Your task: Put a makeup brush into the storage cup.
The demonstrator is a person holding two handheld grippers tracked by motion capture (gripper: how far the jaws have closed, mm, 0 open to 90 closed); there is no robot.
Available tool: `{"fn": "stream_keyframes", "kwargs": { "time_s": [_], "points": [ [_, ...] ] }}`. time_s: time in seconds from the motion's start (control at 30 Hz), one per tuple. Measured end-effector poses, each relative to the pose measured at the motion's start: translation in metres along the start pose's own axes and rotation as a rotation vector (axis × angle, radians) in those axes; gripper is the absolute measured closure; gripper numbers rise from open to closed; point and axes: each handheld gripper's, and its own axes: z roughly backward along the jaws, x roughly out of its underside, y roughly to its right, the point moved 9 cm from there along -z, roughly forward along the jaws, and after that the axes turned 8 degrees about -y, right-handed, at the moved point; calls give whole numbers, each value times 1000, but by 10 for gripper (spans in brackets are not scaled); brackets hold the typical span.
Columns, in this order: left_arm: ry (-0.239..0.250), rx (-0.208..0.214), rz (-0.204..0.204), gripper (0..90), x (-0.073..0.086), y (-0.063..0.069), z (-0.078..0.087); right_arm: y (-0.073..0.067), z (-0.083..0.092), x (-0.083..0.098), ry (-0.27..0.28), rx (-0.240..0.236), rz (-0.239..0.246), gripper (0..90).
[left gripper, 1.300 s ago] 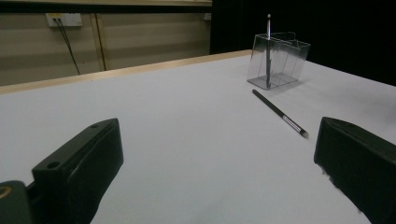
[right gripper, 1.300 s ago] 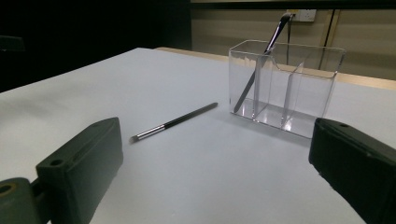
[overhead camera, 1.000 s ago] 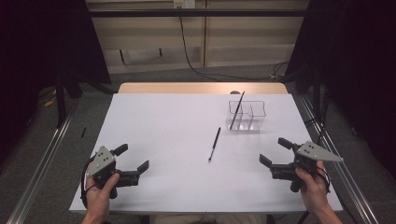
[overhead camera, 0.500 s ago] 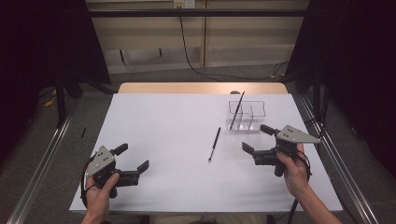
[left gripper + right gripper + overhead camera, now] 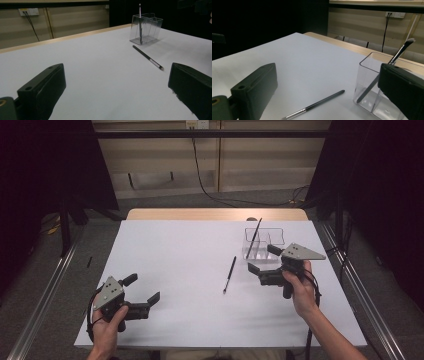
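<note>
Here, a slim black brush (image 5: pixel 230 274) with a silver ferrule lies flat on the white table (image 5: pixel 175 255), its long axis running near-to-far, tip toward the person. It lies left of the clear holder (image 5: pixel 263 243) (1 brush (image 5: pixel 253 238) leans inside). The right gripper (image 5: pixel 264 260) and left gripper (image 5: pixel 142 288) both have jaws spread, empty.
</note>
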Motion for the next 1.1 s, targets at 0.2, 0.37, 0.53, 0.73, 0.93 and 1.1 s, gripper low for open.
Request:
{"fn": "stream_keyframes", "kwargs": {
  "time_s": [0.2, 0.37, 0.53, 0.73, 0.93, 1.1],
  "points": [
    [-3, -1, 3, 14, 0, -2, -1, 0, -11, -7, -7, 3, 15, 20],
    [-3, 1, 2, 13, 0, -2, -1, 0, -20, -19, -3, 14, 35, 8],
    [-4, -1, 1, 13, 0, -2, -1, 1, -26, -35, 20, 14, 39, 9],
    [-4, 6, 0, 14, -1, 1, -3, 0, -37, -48, 16, 12, 34, 9],
    [2, 6, 7, 13, -1, 0, -2, -2, -44, -45, -31, 8, 50, 10],
    [1, 3, 8, 14, -1, -1, -2, 1, -43, -37, -117, 20, 58, 15]
  ]
}}
